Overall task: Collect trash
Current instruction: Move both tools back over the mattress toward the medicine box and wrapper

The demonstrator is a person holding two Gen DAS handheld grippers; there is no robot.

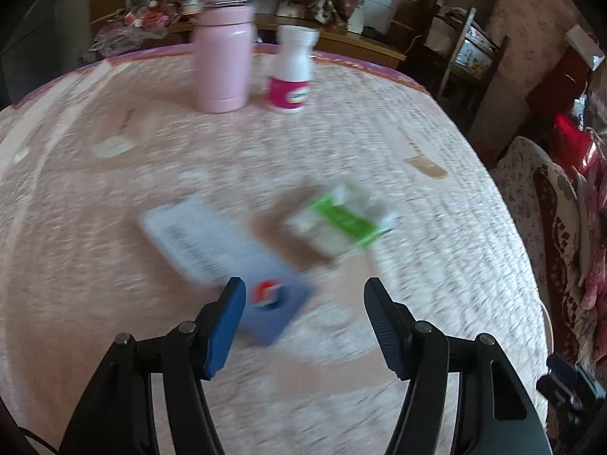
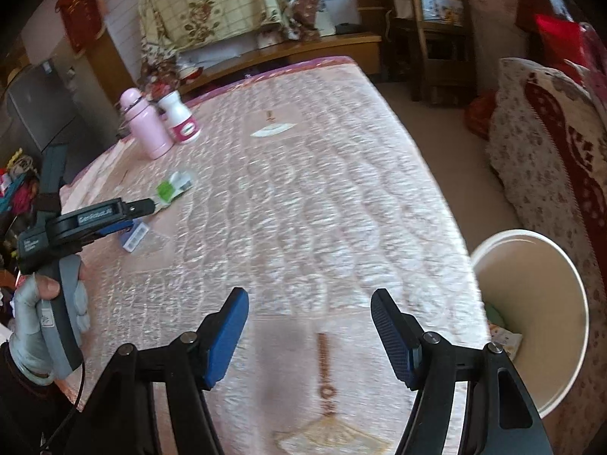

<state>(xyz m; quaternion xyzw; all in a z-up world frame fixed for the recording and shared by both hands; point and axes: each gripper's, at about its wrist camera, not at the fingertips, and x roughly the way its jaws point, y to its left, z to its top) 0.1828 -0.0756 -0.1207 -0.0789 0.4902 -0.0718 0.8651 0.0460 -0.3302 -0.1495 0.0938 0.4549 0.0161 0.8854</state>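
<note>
A flat blue and white box point(image 1: 224, 258) and a crumpled green and white wrapper point(image 1: 341, 223) lie on the pink quilted table point(image 1: 417, 265); both are blurred. My left gripper point(image 1: 303, 295) hovers open over the box's blue end, with the wrapper just beyond its fingers. The right wrist view shows that left gripper point(image 2: 146, 204) from the side, above the box point(image 2: 136, 237) and wrapper point(image 2: 172, 187), held by a gloved hand point(image 2: 45, 318). My right gripper point(image 2: 309, 303) stands open over bare tablecloth with nothing between its fingers. A white bin point(image 2: 531, 303) stands beside the table at the right.
A pink flask point(image 1: 224, 49) and a white bottle with a magenta label point(image 1: 292, 72) stand upright at the far side of the table. Some wrappers lie in the bin's bottom. A patterned sofa point(image 2: 550, 144) runs along the right, behind the bin.
</note>
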